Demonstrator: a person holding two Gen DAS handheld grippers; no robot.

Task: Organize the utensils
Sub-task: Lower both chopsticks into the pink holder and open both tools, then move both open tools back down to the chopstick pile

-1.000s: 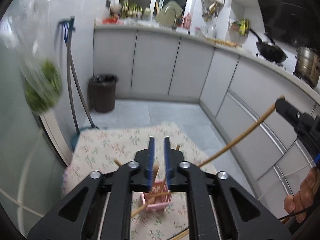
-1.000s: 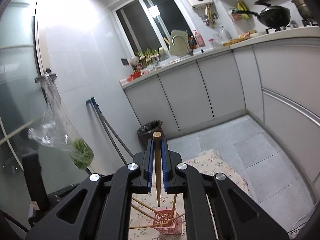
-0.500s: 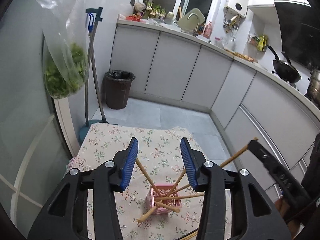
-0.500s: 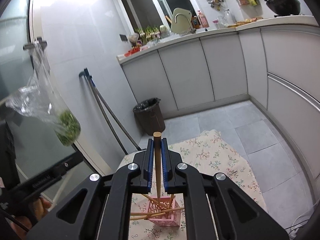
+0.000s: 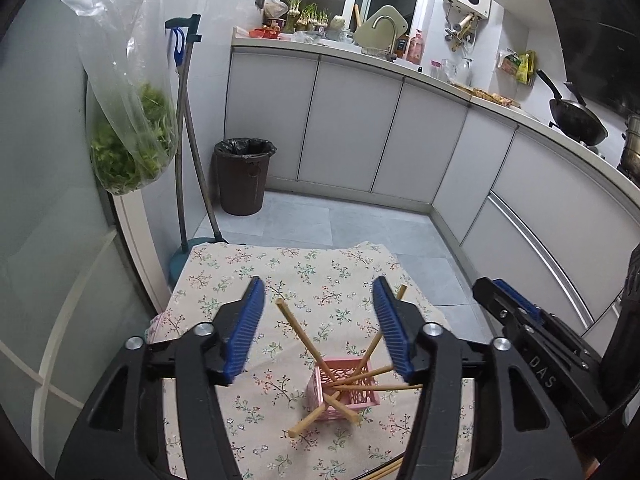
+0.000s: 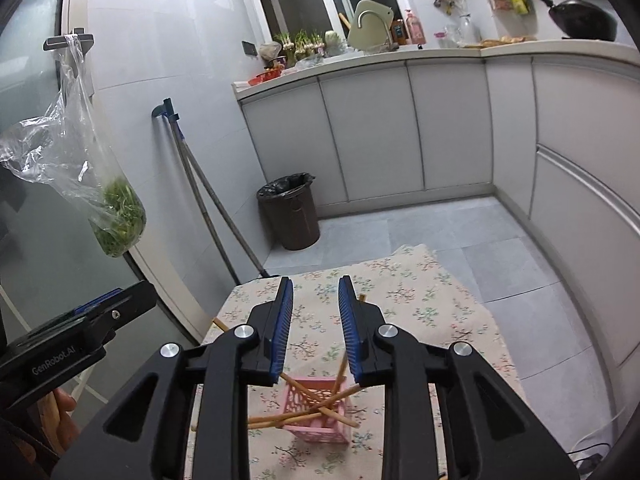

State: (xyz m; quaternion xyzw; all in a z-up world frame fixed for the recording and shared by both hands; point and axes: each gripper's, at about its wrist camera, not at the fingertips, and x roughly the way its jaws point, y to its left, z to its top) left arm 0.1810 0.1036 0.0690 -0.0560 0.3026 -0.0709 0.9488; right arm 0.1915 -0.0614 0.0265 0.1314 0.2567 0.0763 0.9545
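Dropping chopsticks into the pink basket [image 5: 345,390] on the flowered cloth [image 5: 280,272].
Both the left gripper [image 5: 318,330] and right gripper [image 6: 314,330] have just been opening, with nothing between their jaws; lift straight up so the leaning chopsticks [image 6: 308,406] stay inside.

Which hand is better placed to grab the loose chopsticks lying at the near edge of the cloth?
Probably the left. Both tools, left and right, are open and empty, but the loose chopsticks show only in the left view, just below that tool.
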